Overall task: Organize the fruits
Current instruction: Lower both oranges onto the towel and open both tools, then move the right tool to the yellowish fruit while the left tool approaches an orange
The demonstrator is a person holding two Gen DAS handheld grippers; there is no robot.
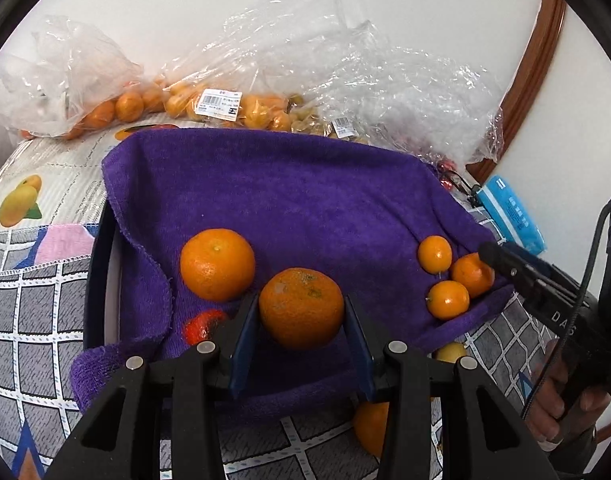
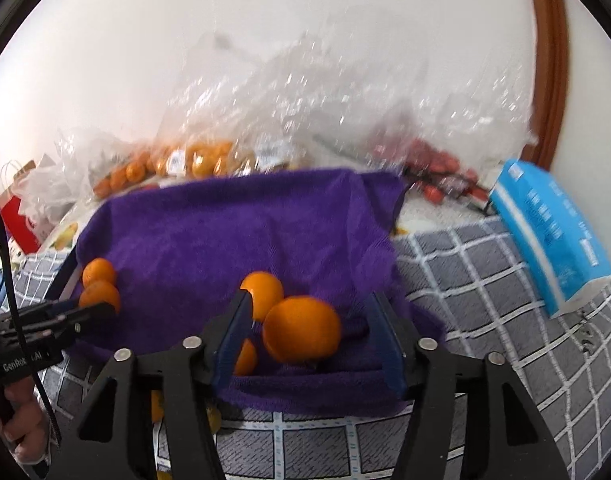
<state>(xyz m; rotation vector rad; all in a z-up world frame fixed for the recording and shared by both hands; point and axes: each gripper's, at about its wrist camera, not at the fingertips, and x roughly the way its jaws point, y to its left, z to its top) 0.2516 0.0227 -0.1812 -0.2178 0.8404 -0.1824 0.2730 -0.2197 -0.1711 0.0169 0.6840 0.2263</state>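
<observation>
A purple towel (image 1: 289,200) is draped over a black-rimmed tray (image 1: 99,268). My left gripper (image 1: 302,304) is shut on a large mandarin (image 1: 301,308), its blue pads pressing both sides just above the towel. A second large mandarin (image 1: 217,264) lies to its left, beside a red fruit (image 1: 203,326). Three small oranges (image 1: 447,300) cluster at the towel's right edge, next to my right gripper (image 1: 491,254). In the right wrist view my right gripper (image 2: 309,300) stands open, and an orange (image 2: 301,334) sits on the towel (image 2: 233,232) between the pads, touching neither.
Clear plastic bags of oranges (image 1: 177,104) and crumpled bags (image 1: 385,80) line the wall behind the tray. A blue tissue pack (image 2: 553,236) lies to the right on the grey checked cloth (image 2: 465,280). Loose fruit (image 1: 371,426) rests below the towel's front edge. A red paper bag (image 2: 23,220) stands far left.
</observation>
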